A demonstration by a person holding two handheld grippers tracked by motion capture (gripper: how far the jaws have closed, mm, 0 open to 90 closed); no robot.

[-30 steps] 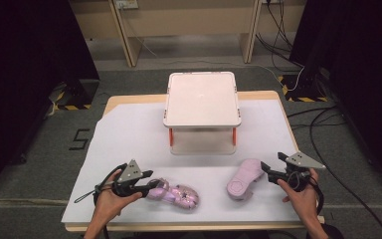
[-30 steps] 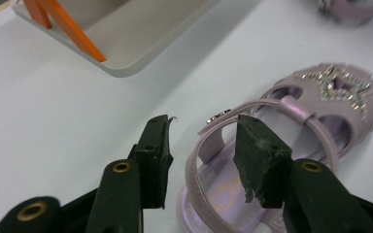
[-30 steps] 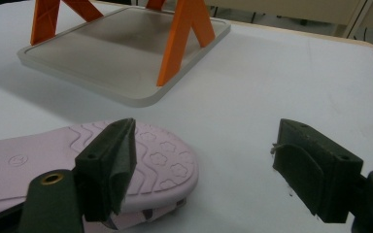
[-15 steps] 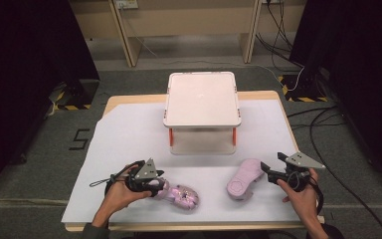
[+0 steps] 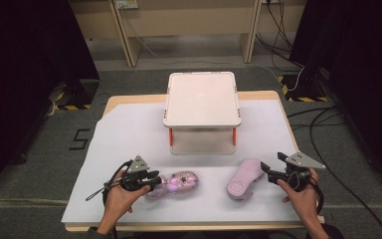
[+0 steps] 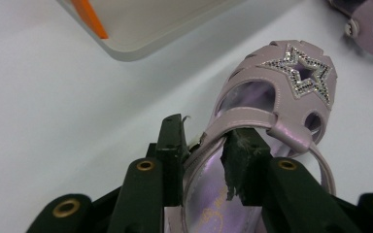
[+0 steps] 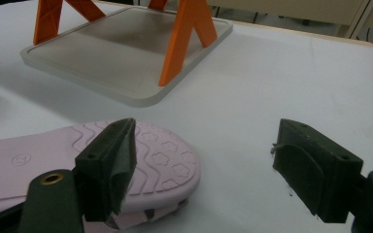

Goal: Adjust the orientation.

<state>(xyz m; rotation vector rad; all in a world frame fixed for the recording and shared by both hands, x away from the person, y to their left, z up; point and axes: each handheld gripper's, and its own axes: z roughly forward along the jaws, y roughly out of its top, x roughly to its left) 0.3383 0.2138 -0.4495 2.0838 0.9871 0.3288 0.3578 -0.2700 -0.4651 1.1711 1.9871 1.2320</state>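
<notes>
A: Near left corner of the tabletop (image 5: 129,134). Left hand-held gripper (image 5: 151,181) has its jaws closing in on the upright sandal (image 5: 176,182). They have just been narrowing, and in the left gripper view one jaw sits outside the side wall at the heel end, the other inside on the insole. Pads look pressed to the wall.

B: Why grip there?

A: My guess: the thin side wall is the one part narrow enough to pinch, and the star strap (image 6: 298,73) stays free.

B: Middle?

A: Two-tier rack (image 5: 202,99) with orange legs, towards the far edge. Both shelves bare. Likely where the shoes are meant to go.

B: Right side?

A: The second sandal (image 5: 243,179) lies sole-up, flower tread showing, near the front edge. Right hand-held gripper (image 5: 270,172) waits just beside its toe, jaws wide, gripping nothing. One jaw overlaps the sole in the right gripper view; whether it touches, I cannot tell.

B: Why idle?

A: Probably waiting for the left side to finish first.
</notes>
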